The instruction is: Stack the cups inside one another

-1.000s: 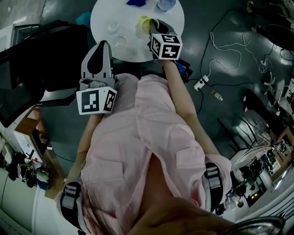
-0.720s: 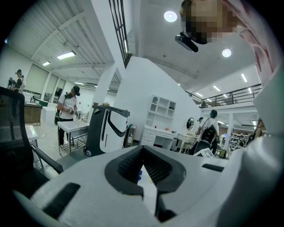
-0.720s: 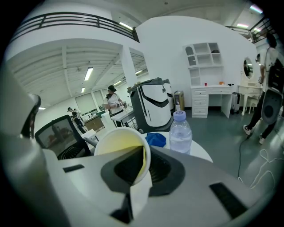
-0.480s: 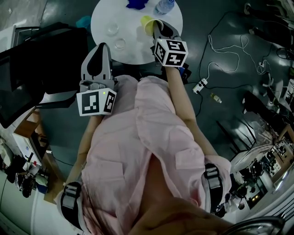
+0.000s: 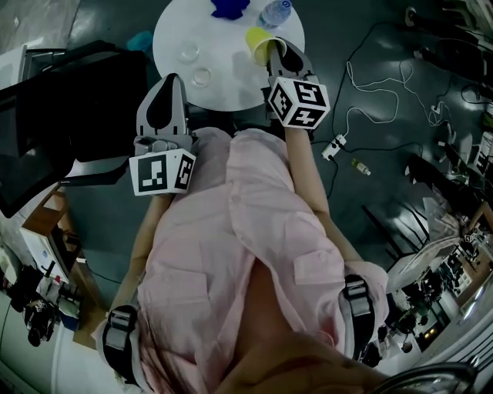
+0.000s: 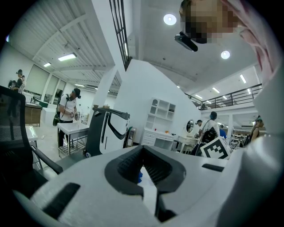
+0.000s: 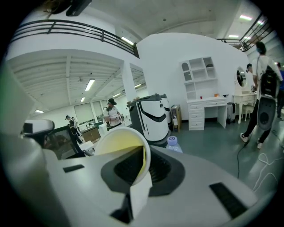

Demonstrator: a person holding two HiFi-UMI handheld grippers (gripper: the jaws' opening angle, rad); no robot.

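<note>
The right claw [image 5: 274, 51] pinched the yellow cup [image 5: 256, 38] (by its rim); the left claw [image 5: 171, 78] was closed, empty.

Round white table with cups, a bottle and a blue item

The round white table [image 5: 231, 81] stands on a dark floor [image 5: 385, 115] at the top of the head view. Two clear cups rest upright on its left half, one [image 5: 189, 51] farther from the person and the other [image 5: 202, 75] nearer, close together but apart. A crumpled blue item [image 5: 229, 8] lies at the far edge, and a clear plastic bottle [image 5: 276, 10] with a pale cap sits just right of it. A yellow cup [image 5: 258, 38] is over the table's right side, clamped by its rim in the right gripper [image 5: 271, 48]. Whether it touches the tabletop cannot be told.
</note>
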